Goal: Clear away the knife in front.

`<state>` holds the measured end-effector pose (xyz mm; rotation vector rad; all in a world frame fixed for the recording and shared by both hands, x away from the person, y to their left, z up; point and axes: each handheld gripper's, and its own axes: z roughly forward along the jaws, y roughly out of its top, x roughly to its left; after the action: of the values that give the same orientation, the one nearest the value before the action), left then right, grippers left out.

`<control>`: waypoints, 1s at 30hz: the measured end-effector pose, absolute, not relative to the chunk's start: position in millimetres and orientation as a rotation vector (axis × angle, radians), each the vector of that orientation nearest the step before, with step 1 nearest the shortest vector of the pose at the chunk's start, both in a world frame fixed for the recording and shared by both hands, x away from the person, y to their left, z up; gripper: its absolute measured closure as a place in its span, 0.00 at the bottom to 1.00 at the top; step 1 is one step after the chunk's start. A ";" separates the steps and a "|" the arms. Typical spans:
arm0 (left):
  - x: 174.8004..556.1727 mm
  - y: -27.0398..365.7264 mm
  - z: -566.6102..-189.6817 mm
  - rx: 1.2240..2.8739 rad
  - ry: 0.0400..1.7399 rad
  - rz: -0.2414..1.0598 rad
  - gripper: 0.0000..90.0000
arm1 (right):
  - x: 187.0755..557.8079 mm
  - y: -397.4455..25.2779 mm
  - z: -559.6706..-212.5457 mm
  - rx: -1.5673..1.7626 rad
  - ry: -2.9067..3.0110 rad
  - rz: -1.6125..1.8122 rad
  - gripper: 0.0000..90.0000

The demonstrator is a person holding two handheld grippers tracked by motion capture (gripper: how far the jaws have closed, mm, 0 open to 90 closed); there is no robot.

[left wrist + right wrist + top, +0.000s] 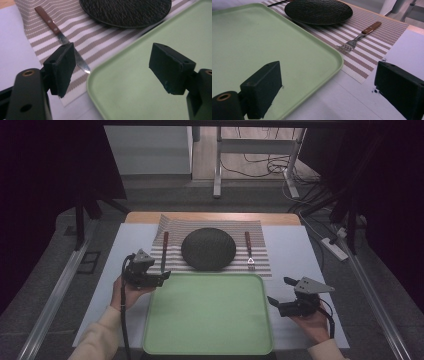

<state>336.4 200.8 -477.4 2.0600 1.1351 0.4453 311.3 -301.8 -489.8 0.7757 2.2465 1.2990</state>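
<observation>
Green tray lies empty between both wide-open hand-held grippers, left and right; likely a start, next reaching the knife just ahead

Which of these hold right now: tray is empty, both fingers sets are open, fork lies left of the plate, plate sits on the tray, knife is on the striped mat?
1. The green tray is empty. True.
2. Both the left gripper and right gripper are open. True.
3. The fork lies left of the plate. False: it lies to its right; the knife is on the left.
4. The plate sits on the tray. False: it sits on the striped mat beyond the tray.
5. The knife is on the striped mat. True.
</observation>
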 end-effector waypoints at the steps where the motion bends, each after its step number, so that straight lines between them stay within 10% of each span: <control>1: 341.6 197.8 -476.1 2.061 1.133 0.443 0.25 | 311.2 -301.8 -489.8 0.776 2.247 1.299 0.08; 16: 384.9 188.5 -479.8 2.086 1.153 0.419 0.27 | 311.9 -301.1 -491.0 0.777 2.259 1.286 0.08; 30: 414.3 188.2 -499.0 2.145 1.117 0.380 0.88 | 312.8 -300.2 -492.8 0.787 2.264 1.265 0.08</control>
<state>414.3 188.2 -499.0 2.1445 1.1169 0.3802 312.8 -300.2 -492.8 0.7874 2.2643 1.2649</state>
